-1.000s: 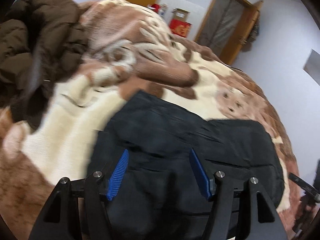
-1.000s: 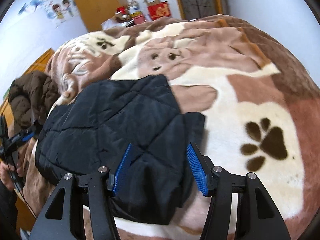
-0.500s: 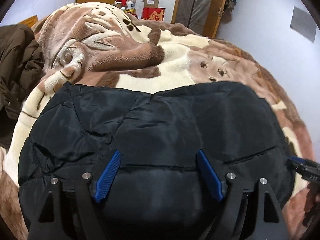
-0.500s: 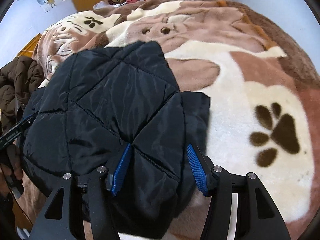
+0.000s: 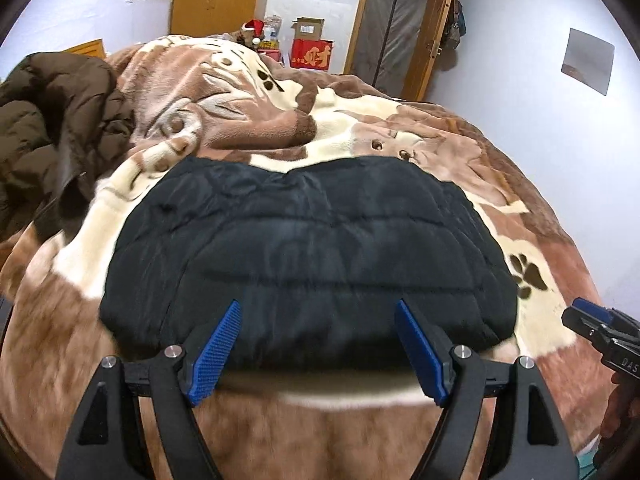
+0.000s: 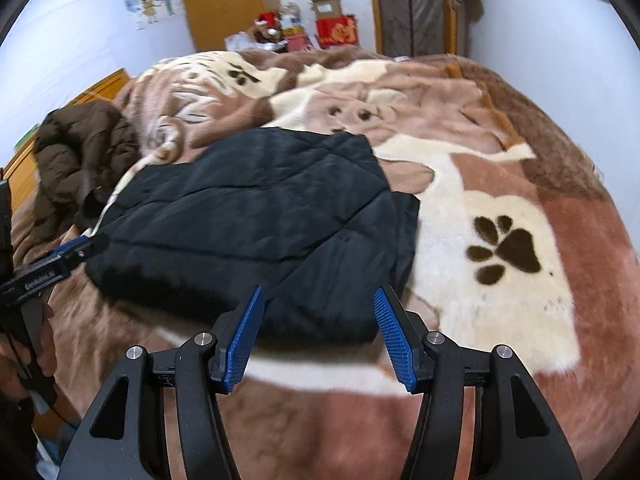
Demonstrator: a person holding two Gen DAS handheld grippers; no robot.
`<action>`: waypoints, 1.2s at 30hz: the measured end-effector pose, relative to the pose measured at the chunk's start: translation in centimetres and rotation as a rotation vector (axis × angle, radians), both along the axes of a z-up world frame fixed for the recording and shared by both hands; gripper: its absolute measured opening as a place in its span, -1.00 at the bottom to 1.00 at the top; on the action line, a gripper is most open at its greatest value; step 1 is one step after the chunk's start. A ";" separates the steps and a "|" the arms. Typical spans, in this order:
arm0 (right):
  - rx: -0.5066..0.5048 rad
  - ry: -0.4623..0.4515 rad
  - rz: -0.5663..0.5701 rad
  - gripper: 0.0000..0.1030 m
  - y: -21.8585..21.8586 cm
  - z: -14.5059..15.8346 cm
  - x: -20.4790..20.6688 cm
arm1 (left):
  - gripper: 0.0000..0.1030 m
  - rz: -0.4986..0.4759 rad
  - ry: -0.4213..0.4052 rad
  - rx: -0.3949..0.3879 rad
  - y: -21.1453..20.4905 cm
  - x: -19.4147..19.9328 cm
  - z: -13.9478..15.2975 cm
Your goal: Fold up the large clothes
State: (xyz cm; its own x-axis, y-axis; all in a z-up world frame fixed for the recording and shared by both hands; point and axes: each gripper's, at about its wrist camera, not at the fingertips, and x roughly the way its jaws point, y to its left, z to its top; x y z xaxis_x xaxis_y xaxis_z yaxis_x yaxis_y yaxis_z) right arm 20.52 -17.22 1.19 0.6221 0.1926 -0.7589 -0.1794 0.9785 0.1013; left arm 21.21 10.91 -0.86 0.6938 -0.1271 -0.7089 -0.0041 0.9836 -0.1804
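Note:
A black quilted jacket [image 5: 312, 248] lies folded into a flat block on the bed's plush blanket [image 5: 400, 136]. My left gripper [image 5: 318, 308] hovers open at the jacket's near edge, its blue pads [image 5: 218, 344] wide apart and pressing on nothing. In the right wrist view the same jacket [image 6: 260, 216] shows its right end. My right gripper [image 6: 319, 292] stands open over the near right corner, with nothing gripped. Each gripper shows in the other's view: the right gripper [image 5: 592, 324] at the right edge, the left gripper [image 6: 60, 256] at the jacket's left end.
A brown puffer coat [image 5: 52, 120] is heaped at the bed's left side [image 6: 80, 152]. The blanket [image 6: 500, 312] has a paw print right of the jacket. Boxes [image 5: 312, 54], a wooden door and a wardrobe stand beyond the bed's far end.
Both grippers have drawn back toward the bed's near edge and risen a little, off the jacket. The left jaws stand wider than a second ago. The jacket stays folded.

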 end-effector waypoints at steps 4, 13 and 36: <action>0.011 -0.025 0.023 0.12 1.1 1.2 -4.0 | 0.56 0.012 0.009 0.002 -0.6 -4.3 0.4; -0.001 -0.046 0.056 0.14 2.7 1.7 -11.8 | 0.57 0.007 0.003 0.041 -2.3 -13.2 1.0; -0.087 -0.055 0.120 0.14 5.1 1.0 -16.7 | 0.57 -0.004 0.011 0.053 -3.6 -18.4 0.5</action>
